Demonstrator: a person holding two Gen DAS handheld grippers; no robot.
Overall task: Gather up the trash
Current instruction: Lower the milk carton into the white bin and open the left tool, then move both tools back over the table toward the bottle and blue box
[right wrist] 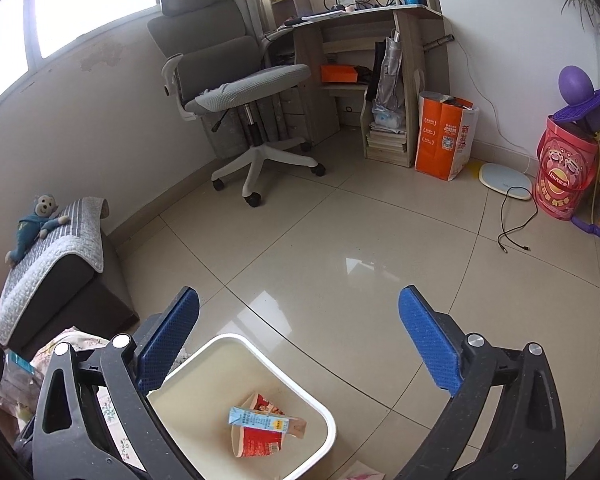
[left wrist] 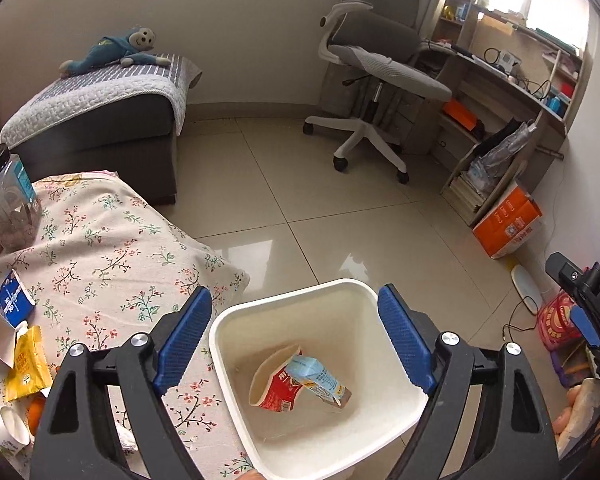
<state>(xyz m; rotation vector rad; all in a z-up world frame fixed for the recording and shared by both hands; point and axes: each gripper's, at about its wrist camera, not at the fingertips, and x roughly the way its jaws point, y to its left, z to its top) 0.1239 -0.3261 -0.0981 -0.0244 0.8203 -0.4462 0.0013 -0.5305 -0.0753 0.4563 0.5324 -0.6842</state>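
Observation:
A white square trash bin (left wrist: 340,292) stands on the floor beside the table. Inside lie a red paper cup (left wrist: 278,390) and a light blue carton (left wrist: 320,376). My left gripper (left wrist: 296,336) is open and empty, hovering above the bin. My right gripper (right wrist: 300,332) is open and empty, above the bin's far side (right wrist: 220,346); the cup (right wrist: 260,440) and carton (right wrist: 260,420) show there too. On the flowered tablecloth (left wrist: 112,248) lie a blue carton (left wrist: 14,300), a yellow wrapper (left wrist: 28,364) and a white cup (left wrist: 4,428).
A clear jar with a black lid (left wrist: 4,204) stands at the table's left. An office chair (right wrist: 236,92), a desk (right wrist: 364,40), an orange bag (right wrist: 444,136), a red bucket (right wrist: 564,172) and a black cable (right wrist: 516,224) lie further off. A sofa with a toy monkey (left wrist: 116,50) stands left.

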